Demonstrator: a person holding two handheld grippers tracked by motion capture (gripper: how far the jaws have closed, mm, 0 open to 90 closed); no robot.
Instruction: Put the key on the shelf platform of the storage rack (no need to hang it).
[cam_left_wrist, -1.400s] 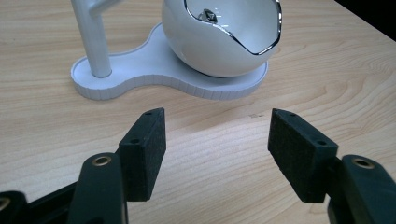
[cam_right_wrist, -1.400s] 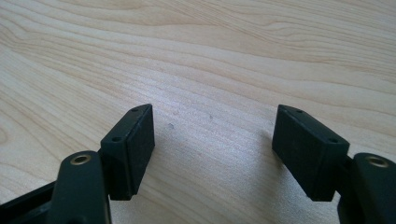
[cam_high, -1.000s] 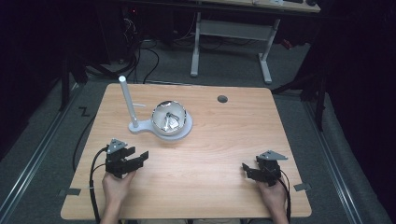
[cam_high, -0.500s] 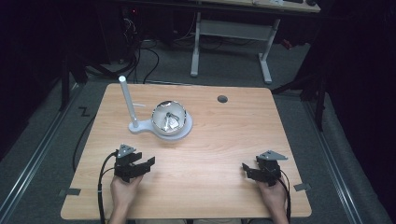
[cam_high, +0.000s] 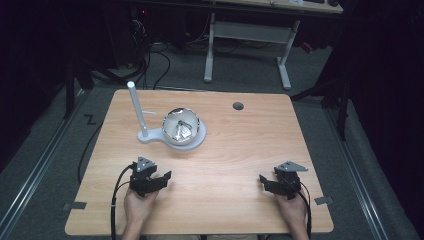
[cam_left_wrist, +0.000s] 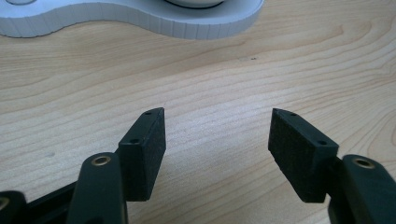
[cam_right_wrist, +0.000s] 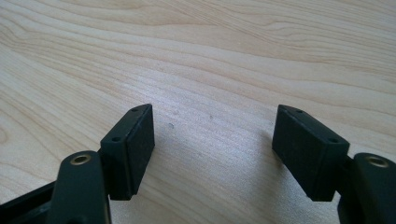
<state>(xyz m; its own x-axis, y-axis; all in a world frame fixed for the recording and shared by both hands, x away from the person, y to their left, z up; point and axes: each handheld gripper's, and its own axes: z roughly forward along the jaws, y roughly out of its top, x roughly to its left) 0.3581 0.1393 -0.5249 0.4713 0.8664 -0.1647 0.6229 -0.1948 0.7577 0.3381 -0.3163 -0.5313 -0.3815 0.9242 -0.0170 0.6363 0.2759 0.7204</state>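
Both claws sit low over the near edge of the desk, one in each hand. The left claw is at the near left, jaws spread wide with nothing between them, just bare wood grain in the left gripper view. Just beyond it on the far side stands the white stand, its flat base carrying a shiny crumpled-foil bowl and a tall white post rising upright at the left end. The stand's rim runs across the far edge of the left gripper view, near but apart from the jaws. Over at the near right, the right claw is spread open too, empty, well apart from the stand.
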